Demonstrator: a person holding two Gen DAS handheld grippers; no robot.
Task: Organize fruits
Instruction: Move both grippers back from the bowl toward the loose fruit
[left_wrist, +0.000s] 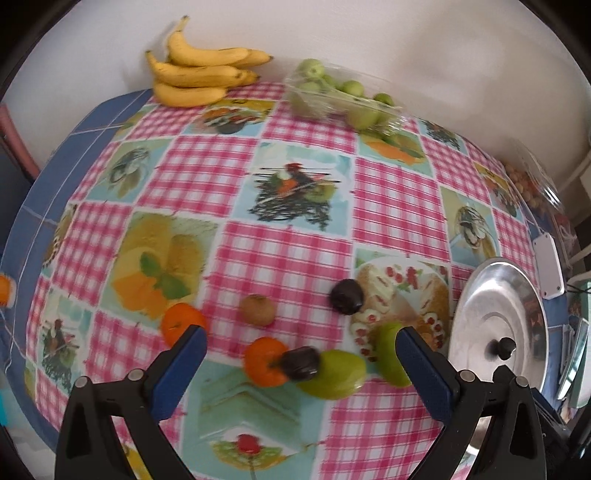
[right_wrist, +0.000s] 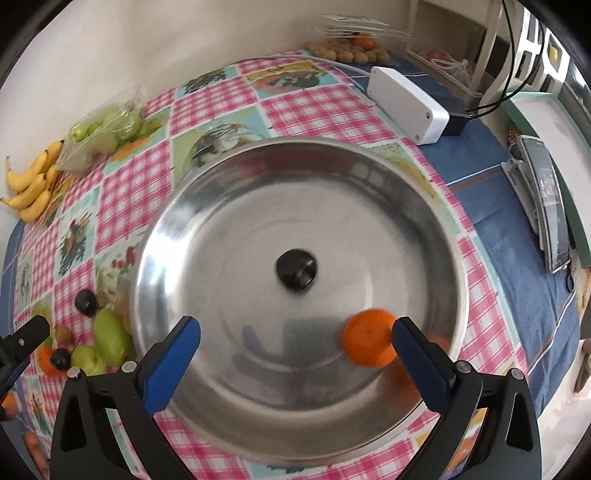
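Note:
In the left wrist view my left gripper is open and empty above loose fruit on the checked tablecloth: two oranges, two dark plums, two green fruits and a brown kiwi. In the right wrist view my right gripper is open above a steel tray. An orange lies in the tray by the right finger, apart from it. A dark plum lies at the tray's middle.
Bananas and a clear box of green fruit sit at the table's far edge by the wall. A white box with cables and a bag of small brown fruit lie beyond the tray. A phone lies on the right.

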